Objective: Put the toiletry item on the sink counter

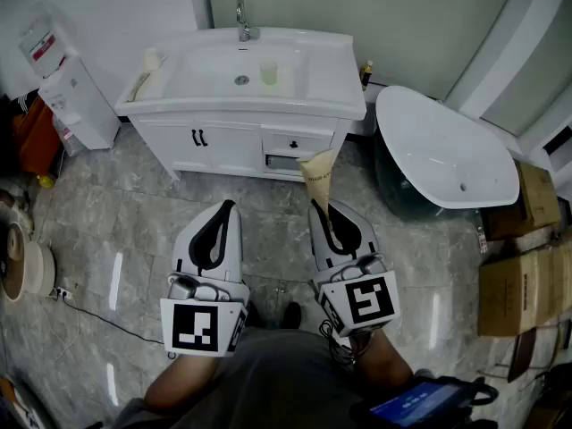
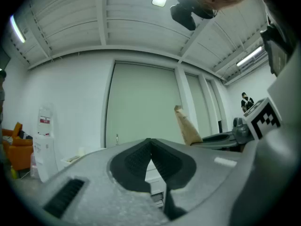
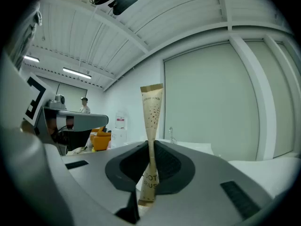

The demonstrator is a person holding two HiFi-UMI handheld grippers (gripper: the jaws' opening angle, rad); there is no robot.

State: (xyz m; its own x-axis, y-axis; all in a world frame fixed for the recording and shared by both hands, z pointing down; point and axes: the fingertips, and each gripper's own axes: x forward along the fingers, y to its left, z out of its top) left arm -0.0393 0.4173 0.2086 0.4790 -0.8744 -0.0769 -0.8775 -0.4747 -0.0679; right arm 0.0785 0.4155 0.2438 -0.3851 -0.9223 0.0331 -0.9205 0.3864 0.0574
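My right gripper (image 1: 318, 206) is shut on a tan paper toothbrush packet (image 1: 319, 175), which sticks up and forward from the jaws toward the vanity. In the right gripper view the packet (image 3: 152, 112) stands upright, pinched between the dark pads (image 3: 164, 163). My left gripper (image 1: 226, 207) is shut with nothing in it; its pads (image 2: 138, 159) meet at the tip (image 2: 150, 140). The white sink counter (image 1: 338, 77) with its basin (image 1: 223, 68) and tap (image 1: 243, 27) lies ahead, beyond both grippers.
A cup (image 1: 269, 71) stands in the basin and small items (image 1: 147, 65) lie on the counter's left side. A white bathtub (image 1: 442, 150) sits to the right, cardboard boxes (image 1: 523, 275) farther right. A water dispenser (image 1: 67, 88) stands at left. One vanity drawer (image 1: 284, 161) is slightly open.
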